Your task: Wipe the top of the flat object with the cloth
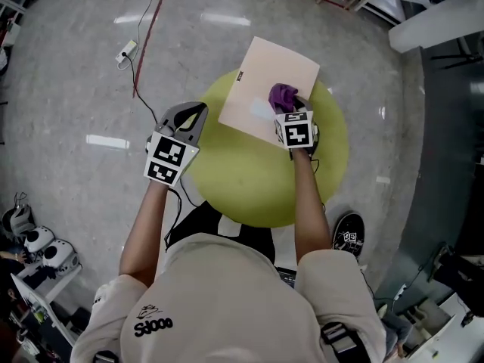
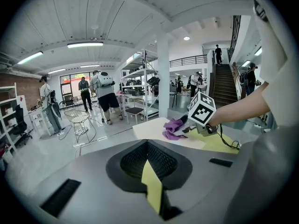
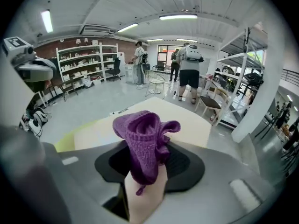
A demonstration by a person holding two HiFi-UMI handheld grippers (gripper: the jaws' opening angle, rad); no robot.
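Observation:
A beige flat board [image 1: 257, 82] lies tilted on a round yellow-green table [image 1: 249, 187], with its far corner past the table's rim. My right gripper [image 1: 286, 106] is shut on a bunched purple knitted cloth [image 1: 282, 95], which rests on the board's near right part. In the right gripper view the cloth [image 3: 142, 141] sticks up from the shut jaws, with the board [image 3: 187, 120] beyond. My left gripper [image 1: 198, 112] hovers by the table's left rim, apart from the board, its jaws together and holding nothing. The left gripper view shows the cloth [image 2: 174, 127] and board [image 2: 149, 127] ahead.
A white power strip [image 1: 126, 50] and its cable lie on the grey floor to the left. A black shoe [image 1: 349, 234] is beside the table. People [image 2: 105, 94] and a wire chair [image 2: 77, 120] stand far off; shelves [image 3: 84, 64] line the wall.

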